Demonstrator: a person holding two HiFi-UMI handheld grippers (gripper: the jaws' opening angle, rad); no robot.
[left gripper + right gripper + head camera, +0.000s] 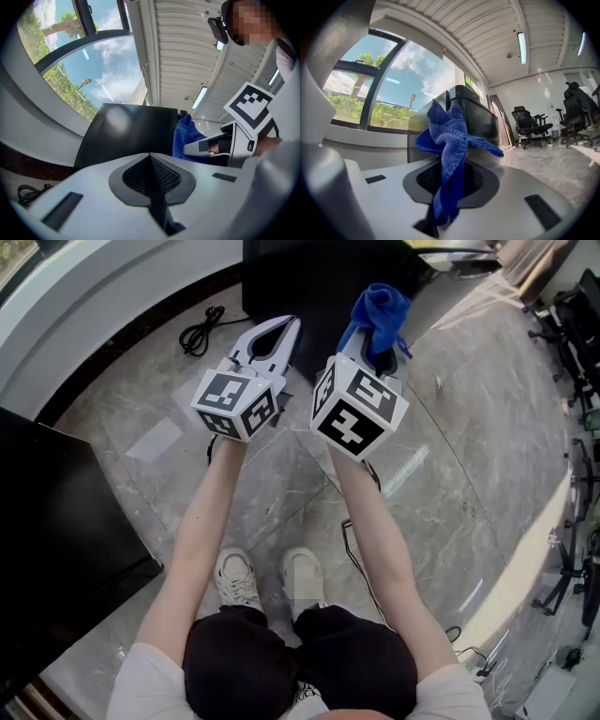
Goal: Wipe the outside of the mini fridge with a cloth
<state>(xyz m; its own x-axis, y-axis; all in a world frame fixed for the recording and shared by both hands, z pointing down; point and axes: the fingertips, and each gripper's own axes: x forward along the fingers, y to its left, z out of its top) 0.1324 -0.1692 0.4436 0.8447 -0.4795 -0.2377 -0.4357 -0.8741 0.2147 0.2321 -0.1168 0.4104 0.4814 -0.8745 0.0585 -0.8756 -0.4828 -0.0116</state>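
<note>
Left gripper (150,157): jaws pressed tip to tip. Beyond the tips stands a black box-shaped mini fridge (131,133). At its right edge, the white right gripper (199,148) pinches a blue fleecy cloth (184,137). A black coiled cable (29,192) lies on the floor, lower left.

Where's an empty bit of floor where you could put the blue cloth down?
The widest bare floor lies right of the right gripper, which grips the blue cloth, out to the chairs. A smaller patch lies between the coiled cable and the dark cabinet. It is crowded round the shoes, where a loose cable runs.
</note>
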